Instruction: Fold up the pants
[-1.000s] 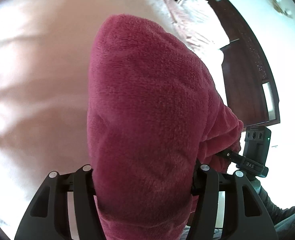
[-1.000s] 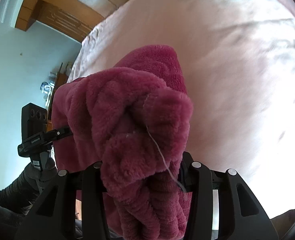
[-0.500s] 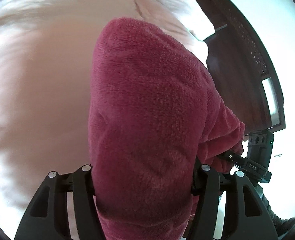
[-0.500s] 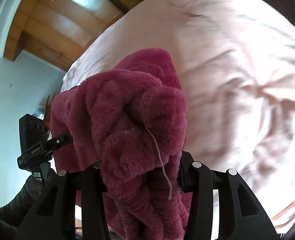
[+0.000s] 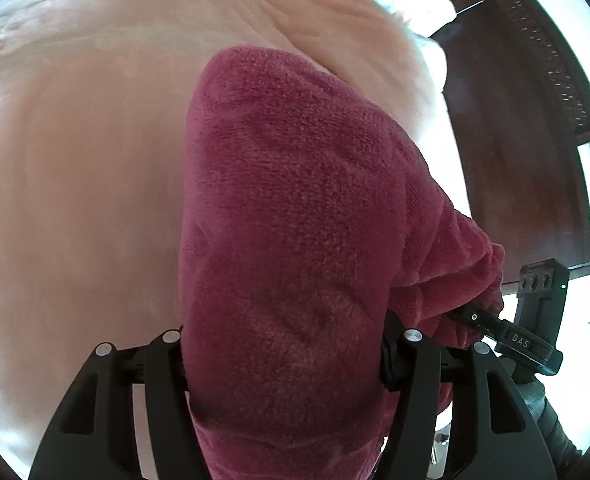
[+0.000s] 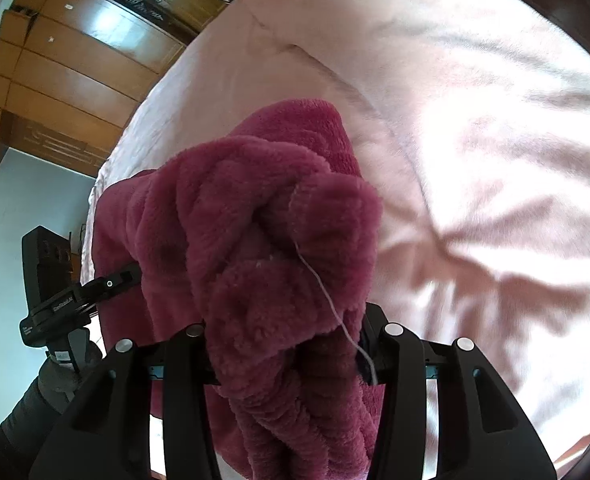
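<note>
Left gripper is clenched on the maroon fleece pants, and right gripper is clenched on a bunched, thicker wad of the same pants. Both grips are unchanged over the last second; the fabric sits the same between the jaws.

What changes is the background. The pink bed slides under both views, and the pillow end and wardrobe come further into frame. So both grippers are swinging forward over the bed with the pants carried between them. My read: this is mid-transport, heading toward a lay-down or a fold-over, not a fold yet.

Pants relative to grippers:
- They fill the centre of each view, draped up and over the jaws.
- They span across to the other gripper, which shows at the edge of each view.
- Contact with the bed can't be told from here (fabric blocks the view below).
- A loose white thread hangs off the right-hand bunch; it's a minor snag risk.
</note>
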The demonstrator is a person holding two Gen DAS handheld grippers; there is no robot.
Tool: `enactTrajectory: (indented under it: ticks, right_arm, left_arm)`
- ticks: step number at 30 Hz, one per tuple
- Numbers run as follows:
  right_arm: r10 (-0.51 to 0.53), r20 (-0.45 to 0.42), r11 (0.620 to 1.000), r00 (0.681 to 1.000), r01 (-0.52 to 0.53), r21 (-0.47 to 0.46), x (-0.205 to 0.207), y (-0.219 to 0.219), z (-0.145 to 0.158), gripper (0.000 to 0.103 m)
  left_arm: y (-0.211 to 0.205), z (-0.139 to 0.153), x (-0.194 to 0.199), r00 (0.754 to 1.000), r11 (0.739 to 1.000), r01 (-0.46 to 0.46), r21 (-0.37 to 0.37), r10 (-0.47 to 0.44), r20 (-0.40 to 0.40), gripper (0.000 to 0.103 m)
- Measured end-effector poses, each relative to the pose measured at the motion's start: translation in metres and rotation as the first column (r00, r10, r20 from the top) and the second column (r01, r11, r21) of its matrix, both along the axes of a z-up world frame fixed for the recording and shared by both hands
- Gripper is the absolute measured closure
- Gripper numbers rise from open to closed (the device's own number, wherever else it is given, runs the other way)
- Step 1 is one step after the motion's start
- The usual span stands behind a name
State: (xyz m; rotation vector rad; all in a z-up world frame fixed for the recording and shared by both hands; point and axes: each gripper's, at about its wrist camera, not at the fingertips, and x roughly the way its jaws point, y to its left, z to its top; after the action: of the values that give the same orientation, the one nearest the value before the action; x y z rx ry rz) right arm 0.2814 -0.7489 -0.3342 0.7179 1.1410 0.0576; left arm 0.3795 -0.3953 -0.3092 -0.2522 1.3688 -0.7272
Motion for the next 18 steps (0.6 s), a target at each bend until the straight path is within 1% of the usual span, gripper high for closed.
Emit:
enactTrajectory:
  ticks: [1,2,4,5,6,8,9,12,13,14,15,16,18]
  right_arm:
    - [0.002,-0.003,1.0,1.0,-0.002,-0.003,0.005,-0.001,-0.006,0.057]
    - [0.003,-0.006,1.0,1.0,-0.003,-0.006,0.01,0.01,-0.006,0.057]
    - [0.003,-0.015,1.0,1.0,-0.003,-0.007,0.008,0.011,-0.006,0.056]
    - [0.003,-0.025,1.0,1.0,-0.003,-0.011,0.01,0.012,-0.011,0.056]
    - [0.005,-0.027,1.0,1.0,-0.005,-0.014,-0.002,0.015,-0.008,0.055]
    - [0.009,-0.028,1.0,1.0,-0.009,-0.02,-0.004,0.014,-0.01,0.051]
    - [0.009,-0.028,1.0,1.0,-0.01,-0.021,-0.001,0.018,-0.009,0.05]
    - [0.02,-0.026,0.999,0.999,-0.021,-0.034,-0.007,0.02,-0.01,0.048]
    - [0.021,-0.022,0.999,1.0,-0.022,-0.036,-0.011,0.022,-0.005,0.046]
    - [0.019,-0.02,0.999,1.0,-0.02,-0.042,-0.013,0.022,-0.003,0.045]
    - [0.014,-0.019,0.999,1.0,-0.015,-0.047,-0.007,0.017,0.0,0.045]
    - [0.008,-0.014,0.998,1.0,-0.009,-0.054,-0.01,0.016,0.006,0.045]
    - [-0.013,0.007,0.997,1.0,0.013,-0.072,-0.015,0.013,0.022,0.044]
  left_arm:
    - [-0.002,-0.005,0.003,1.0,1.0,-0.001,0.01,0.001,-0.002,0.042]
    - [-0.002,-0.009,0.006,1.0,1.0,-0.004,0.016,0.004,-0.006,0.042]
    - [-0.006,-0.019,0.011,1.0,0.999,-0.009,0.035,0.009,-0.015,0.04]
    - [-0.007,-0.023,0.012,1.0,0.999,-0.011,0.045,0.012,-0.019,0.038]
    - [-0.009,-0.026,0.014,1.0,0.998,-0.015,0.054,0.016,-0.021,0.036]
    - [-0.016,-0.029,0.016,1.0,0.997,-0.021,0.072,0.022,-0.008,0.03]
    - [-0.021,-0.028,0.017,1.0,0.996,-0.021,0.081,0.021,0.0,0.027]
    - [-0.029,-0.023,0.018,0.999,0.992,-0.016,0.125,0.013,0.03,0.019]
    - [-0.026,-0.019,0.015,0.999,0.99,-0.013,0.137,0.007,0.044,0.019]
    - [-0.029,-0.016,0.016,0.999,0.989,-0.012,0.145,0.004,0.052,0.019]
    - [-0.029,-0.011,0.016,0.998,0.988,-0.011,0.154,0.001,0.063,0.019]
    - [-0.023,-0.004,0.012,0.997,0.986,-0.011,0.167,-0.002,0.08,0.019]
    - [-0.027,0.009,0.012,0.992,0.982,-0.018,0.189,-0.006,0.122,0.019]
